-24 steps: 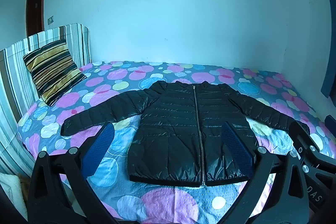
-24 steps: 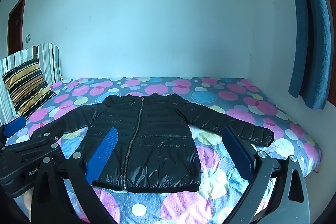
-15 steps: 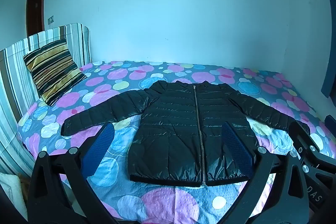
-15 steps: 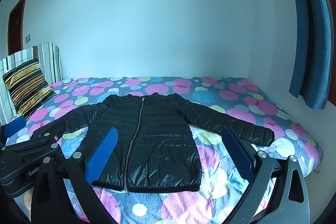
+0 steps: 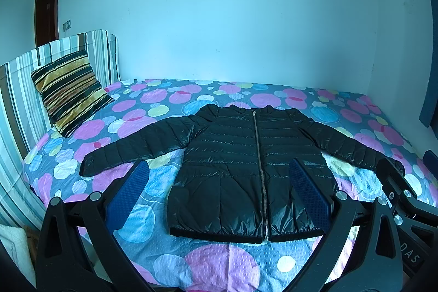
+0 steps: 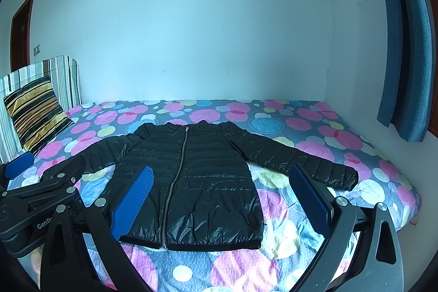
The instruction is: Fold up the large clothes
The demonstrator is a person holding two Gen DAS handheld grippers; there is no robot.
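While the shiny black quilted zip-up puffer jacket (image 5: 246, 171) lies flat, sleeves spread, on the circle-patterned bedspread (image 5: 219, 262), the left gripper (image 5: 217, 190) and right gripper (image 6: 219, 192) hover spread wide, seemingly clear of it, near a striped velvet cushion (image 5: 69, 92).

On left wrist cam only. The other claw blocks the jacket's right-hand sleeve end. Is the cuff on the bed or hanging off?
Observer: On the bed. The right wrist view shows the cuff lying flat on the bedspread, short of the edge.
Operator: Right claw state?
Observer: The right claw is wide open and empty, above the jacket.
Operator: What's beyond the bed on that side?
Observer: A blue curtain hangs by the bed's far right corner, apart from the sleeve.
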